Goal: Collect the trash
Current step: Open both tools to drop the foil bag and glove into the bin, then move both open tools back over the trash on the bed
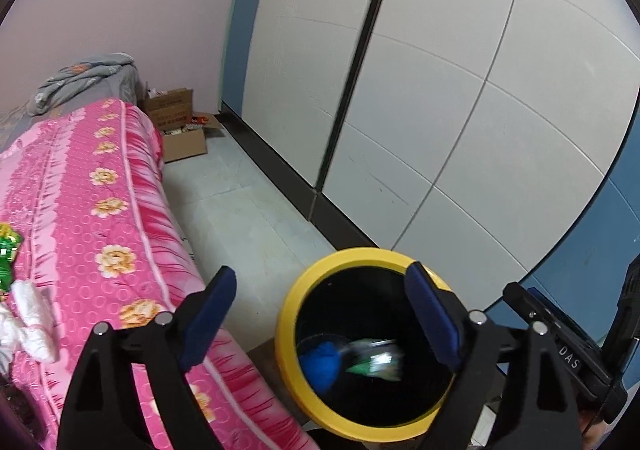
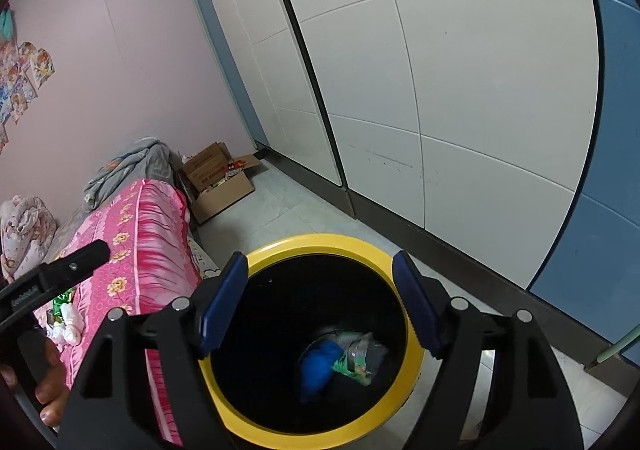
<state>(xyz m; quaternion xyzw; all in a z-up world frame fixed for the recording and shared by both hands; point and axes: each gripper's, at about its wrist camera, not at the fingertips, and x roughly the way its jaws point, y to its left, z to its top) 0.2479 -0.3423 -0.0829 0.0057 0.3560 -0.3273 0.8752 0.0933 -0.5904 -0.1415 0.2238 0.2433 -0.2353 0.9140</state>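
Now both wide and empty, left tongs and right tongs over bin: risk missing bed wrappers.

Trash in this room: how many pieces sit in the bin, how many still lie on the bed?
In the yellow-rimmed black bin: 2 (blue crumpled wad, green-and-silver wrapper)
On the pink floral bedcover: 2 (green snack packet, white crumpled tissue)
Total: 4
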